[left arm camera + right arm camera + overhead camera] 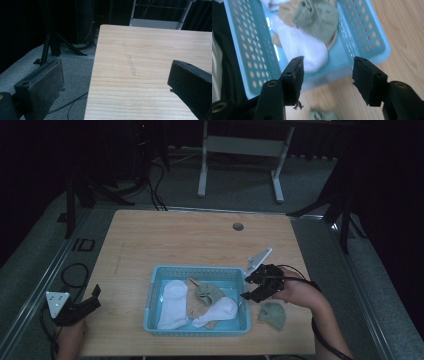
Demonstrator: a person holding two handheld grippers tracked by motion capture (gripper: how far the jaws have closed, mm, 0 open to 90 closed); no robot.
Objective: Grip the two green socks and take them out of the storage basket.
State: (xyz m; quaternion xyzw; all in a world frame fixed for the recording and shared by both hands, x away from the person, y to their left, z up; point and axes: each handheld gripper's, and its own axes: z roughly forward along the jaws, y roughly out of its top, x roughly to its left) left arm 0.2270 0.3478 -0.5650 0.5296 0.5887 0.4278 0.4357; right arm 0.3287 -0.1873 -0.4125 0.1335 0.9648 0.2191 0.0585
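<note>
Resting at the near left corner of the wooden worktop [200, 235], the left gripper [87, 306] sits in the person's left hand [70, 337], a grey three-cornered plate [57, 300] on its top. In the left gripper view its jaws stand wide apart with nothing between them, one jaw over the worktop's edge and the grey floor [72, 82], the other over bare wood. A faint pale streak [129, 60] marks the wood ahead of them.

Near the front right, a small grey-green sock [272, 314] lies on the worktop just beside the right wall of a light blue perforated basket [197, 270]. The right hand [297, 292] holds the right gripper [250, 287] just above and behind that sock, at the basket's right wall; its jaws are spread wide and hold nothing. In the right gripper view they frame the basket's end wall, with the loose sock showing at the bottom edge.

Inside the basket, a long white sock [172, 304] lies along the left side, a tan sock [195, 306] beside it, a second white sock [217, 311] toward the front right, and a grey-green sock [210, 293] on top near the middle.

Farther back, a round hole [238, 226] sits in the worktop near its far edge. Beyond it stand a white table frame [240, 145] and dark stands [75, 195] with cables [155, 185] on the floor.
</note>
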